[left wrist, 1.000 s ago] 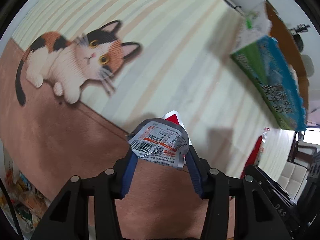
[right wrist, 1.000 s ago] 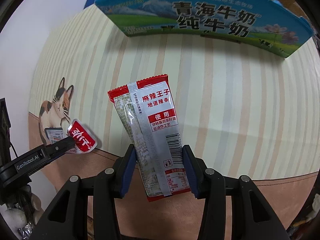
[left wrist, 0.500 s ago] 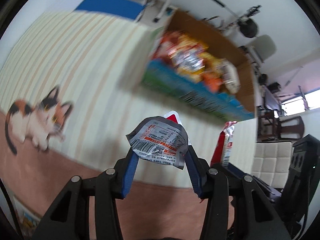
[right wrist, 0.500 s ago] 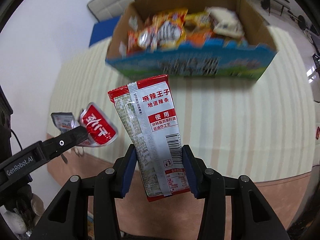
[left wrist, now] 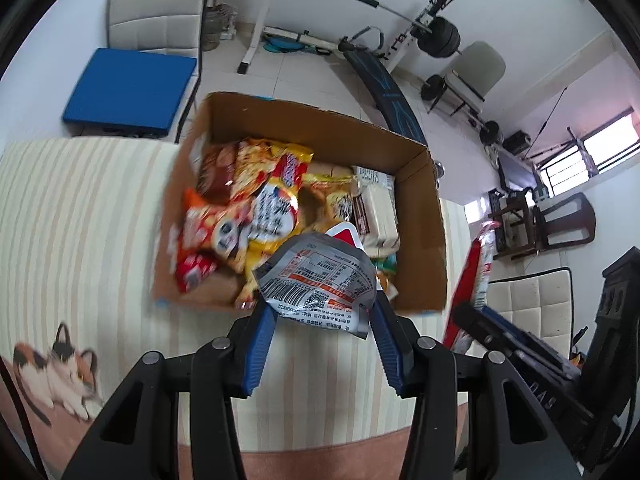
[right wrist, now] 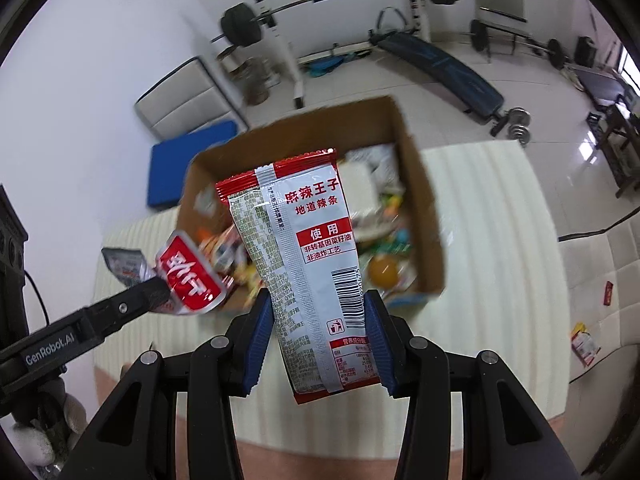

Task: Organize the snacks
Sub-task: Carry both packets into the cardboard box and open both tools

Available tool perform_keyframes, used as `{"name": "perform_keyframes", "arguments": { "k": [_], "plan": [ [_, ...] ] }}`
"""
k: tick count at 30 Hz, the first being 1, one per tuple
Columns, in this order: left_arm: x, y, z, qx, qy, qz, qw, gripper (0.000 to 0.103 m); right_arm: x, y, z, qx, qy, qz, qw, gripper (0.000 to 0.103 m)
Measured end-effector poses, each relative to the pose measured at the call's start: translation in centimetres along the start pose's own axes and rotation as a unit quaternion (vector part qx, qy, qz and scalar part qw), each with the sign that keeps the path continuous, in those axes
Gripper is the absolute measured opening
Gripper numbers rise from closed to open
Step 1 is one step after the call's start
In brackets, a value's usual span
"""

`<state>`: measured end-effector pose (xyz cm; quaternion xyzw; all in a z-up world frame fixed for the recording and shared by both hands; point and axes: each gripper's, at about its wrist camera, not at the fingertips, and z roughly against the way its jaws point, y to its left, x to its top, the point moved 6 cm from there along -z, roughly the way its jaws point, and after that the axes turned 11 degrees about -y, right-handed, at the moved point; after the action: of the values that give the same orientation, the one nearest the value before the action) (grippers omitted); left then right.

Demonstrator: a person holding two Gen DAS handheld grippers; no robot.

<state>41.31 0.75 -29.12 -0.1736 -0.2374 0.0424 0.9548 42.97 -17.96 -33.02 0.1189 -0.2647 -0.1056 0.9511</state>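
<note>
Your left gripper point(left wrist: 320, 316) is clamped on a small crumpled red-and-silver sachet point(left wrist: 318, 276), held over the near edge of the open cardboard box point(left wrist: 428, 216), probably so it drops among the snack packets point(left wrist: 256, 208) already inside. To its right, your right gripper point(right wrist: 318, 336) is clamped on the lower half of a tall red-and-silver spicy-strip packet point(right wrist: 308, 252), which stands upright with its top ahead of the fingertips over the same box point(right wrist: 420, 184), likely for the same drop.
</note>
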Motion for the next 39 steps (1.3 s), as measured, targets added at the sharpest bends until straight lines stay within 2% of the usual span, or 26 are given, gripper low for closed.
{"name": "perform_keyframes", "arguments": {
  "k": [5, 11, 19, 23, 25, 27, 31, 34, 39],
  "plan": [
    [2.5, -0.9, -4.1, 0.011, 0.023, -0.013, 0.9996, 0.045, 2.6, -2.9, -3.5, -0.023, 0.010, -0.040, 0.999, 0.048],
    [3.5, -0.9, -8.0, 0.032, 0.053, -0.020, 0.9979, 0.045, 2.8, -5.8, -7.5, -0.034, 0.032, -0.100, 0.994, 0.048],
    [2.8, -0.5, -11.1, 0.052, 0.096, -0.029, 0.9936, 0.050, 2.4, -6.8, -10.0, -0.053, 0.059, -0.093, 0.992, 0.054],
    [2.4, -0.3, -11.2, 0.051, 0.103, -0.023, 0.9931, 0.060, 2.3, -6.5, -9.6, -0.057, 0.058, -0.079, 0.994, 0.063],
    [2.4, -0.4, -10.9, 0.049, 0.094, -0.030, 0.9939, 0.080, 2.4, -6.2, -9.1, -0.058, 0.056, -0.066, 0.995, 0.068],
    [2.6, -0.5, -10.4, 0.047, 0.082, -0.034, 0.9950, 0.089, 2.4, -5.9, -8.7, -0.060, 0.059, -0.056, 0.995, 0.075],
    [2.7, -0.7, -9.4, 0.048, 0.064, -0.043, 0.9959, 0.095, 1.8, -4.7, -7.9, -0.071, 0.059, -0.013, 0.996, 0.088],
    [2.7, -0.5, -8.6, 0.058, 0.054, -0.057, 0.9952, 0.101, 1.0, -4.0, -7.5, -0.079, 0.064, 0.009, 0.995, 0.092],
    [2.2, 0.0, -7.2, 0.063, 0.044, -0.064, 0.9950, 0.101, -0.4, -3.0, -7.0, -0.073, 0.067, 0.031, 0.995, 0.094]
  ]
}}
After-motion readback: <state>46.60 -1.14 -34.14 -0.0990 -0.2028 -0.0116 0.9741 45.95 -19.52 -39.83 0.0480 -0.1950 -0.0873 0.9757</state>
